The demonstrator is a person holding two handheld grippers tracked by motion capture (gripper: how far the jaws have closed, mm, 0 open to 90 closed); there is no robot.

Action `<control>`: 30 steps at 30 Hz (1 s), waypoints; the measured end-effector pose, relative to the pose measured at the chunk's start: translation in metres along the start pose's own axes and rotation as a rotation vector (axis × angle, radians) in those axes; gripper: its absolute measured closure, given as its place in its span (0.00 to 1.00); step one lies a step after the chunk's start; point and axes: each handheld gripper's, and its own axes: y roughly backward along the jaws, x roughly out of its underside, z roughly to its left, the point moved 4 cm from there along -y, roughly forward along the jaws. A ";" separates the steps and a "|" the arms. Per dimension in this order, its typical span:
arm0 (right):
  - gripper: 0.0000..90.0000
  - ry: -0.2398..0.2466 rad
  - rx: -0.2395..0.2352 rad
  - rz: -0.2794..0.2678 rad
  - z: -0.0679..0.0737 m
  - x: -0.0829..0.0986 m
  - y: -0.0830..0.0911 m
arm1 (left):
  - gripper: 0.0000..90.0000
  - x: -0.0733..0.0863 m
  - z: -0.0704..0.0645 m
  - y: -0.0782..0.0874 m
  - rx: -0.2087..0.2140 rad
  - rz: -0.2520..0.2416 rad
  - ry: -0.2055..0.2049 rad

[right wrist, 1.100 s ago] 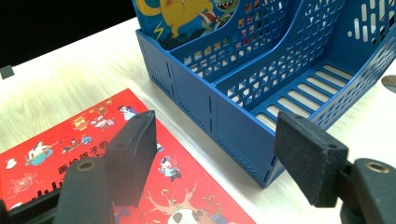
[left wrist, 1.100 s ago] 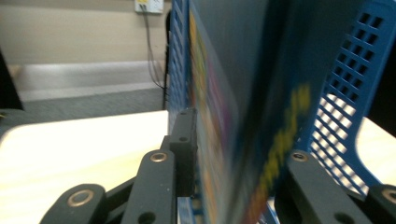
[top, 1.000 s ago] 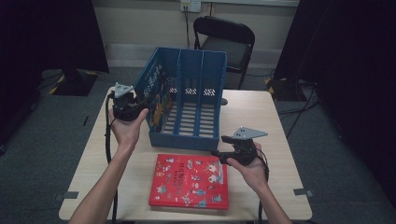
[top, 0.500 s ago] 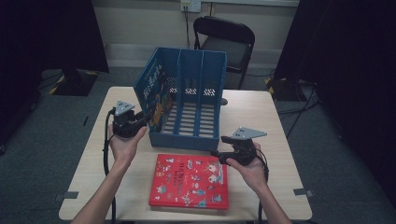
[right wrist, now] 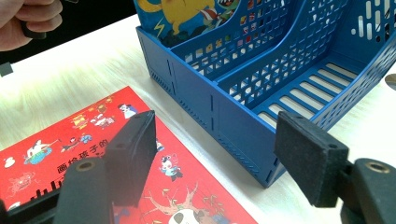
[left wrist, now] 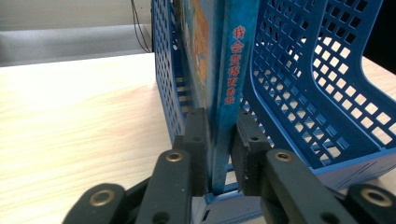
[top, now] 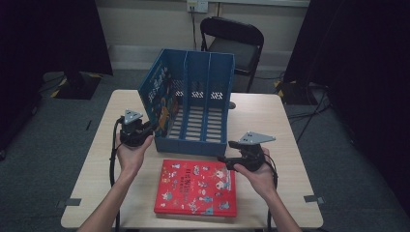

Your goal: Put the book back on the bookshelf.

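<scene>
My left claw (left wrist: 219, 154) is clenched on the spine of the thin blue picture book (left wrist: 231, 70) standing in the nearest slot of the blue perforated plastic file rack (left wrist: 317, 93) straight ahead. If I twist or let go askew, I judge the book could tip or drag the rack. My right claw (right wrist: 224, 154) gapes empty above the red picture book (right wrist: 93, 154) lying beneath it.

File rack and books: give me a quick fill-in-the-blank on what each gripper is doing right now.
1. The left gripper is shut on the spine of the ____ book.
2. That book stands in the rack's ____ compartment, seen from the person.
3. The right gripper is ____, over the red book.

Missing words: blue; leftmost; open
</scene>
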 end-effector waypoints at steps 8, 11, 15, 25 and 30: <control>0.33 -0.001 -0.001 0.001 0.000 0.000 0.000 | 0.89 -0.004 -0.001 -0.007 -0.037 -0.001 -0.001; 0.33 -0.002 0.000 0.002 -0.001 0.000 0.000 | 0.89 -0.006 0.002 -0.010 -0.047 0.001 0.002; 0.33 -0.004 0.002 0.002 -0.001 0.000 0.000 | 0.90 -0.008 0.001 -0.013 -0.064 -0.003 -0.004; 0.33 -0.005 0.000 0.002 -0.002 0.000 0.001 | 0.90 -0.012 -0.001 -0.021 -0.105 -0.012 -0.025; 0.33 -0.004 -0.001 0.002 -0.002 0.000 0.001 | 0.89 -0.016 -0.002 -0.025 -0.118 -0.011 -0.035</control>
